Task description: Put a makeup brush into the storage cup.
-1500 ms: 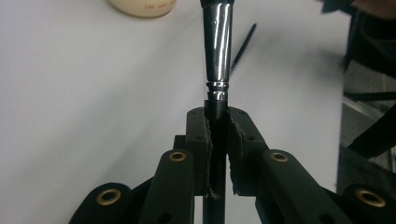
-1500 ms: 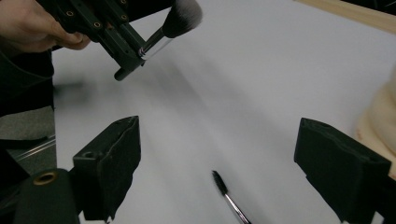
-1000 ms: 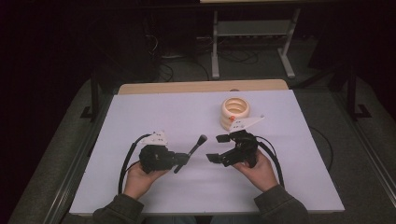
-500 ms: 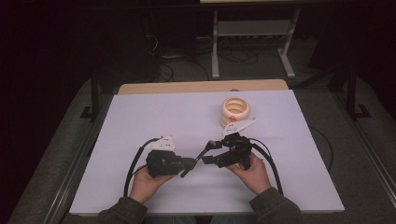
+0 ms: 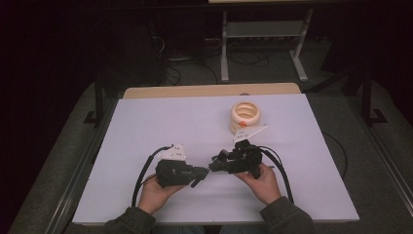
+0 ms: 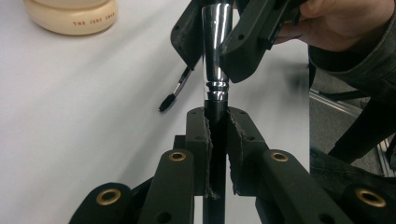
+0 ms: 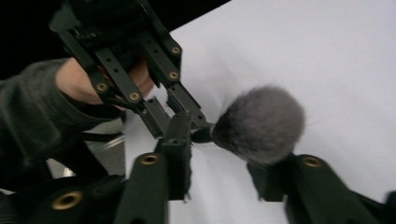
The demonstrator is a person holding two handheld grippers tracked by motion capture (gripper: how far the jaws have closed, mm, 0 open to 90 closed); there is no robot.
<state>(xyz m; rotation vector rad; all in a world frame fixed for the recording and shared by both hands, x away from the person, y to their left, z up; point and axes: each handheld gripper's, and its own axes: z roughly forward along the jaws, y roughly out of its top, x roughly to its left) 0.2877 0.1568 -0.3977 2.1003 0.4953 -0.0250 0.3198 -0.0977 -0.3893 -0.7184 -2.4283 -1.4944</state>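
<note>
Left gripper point(image 6: 217, 140) clamped on makeup brush point(image 6: 216, 60) handle at worktop point(image 5: 146, 126) centre. Right gripper point(image 7: 224, 172) jaws apart around the bristle end, at the left gripper's 3 o'clock. Risk: left lets go before right clamps, brush drops.
</note>
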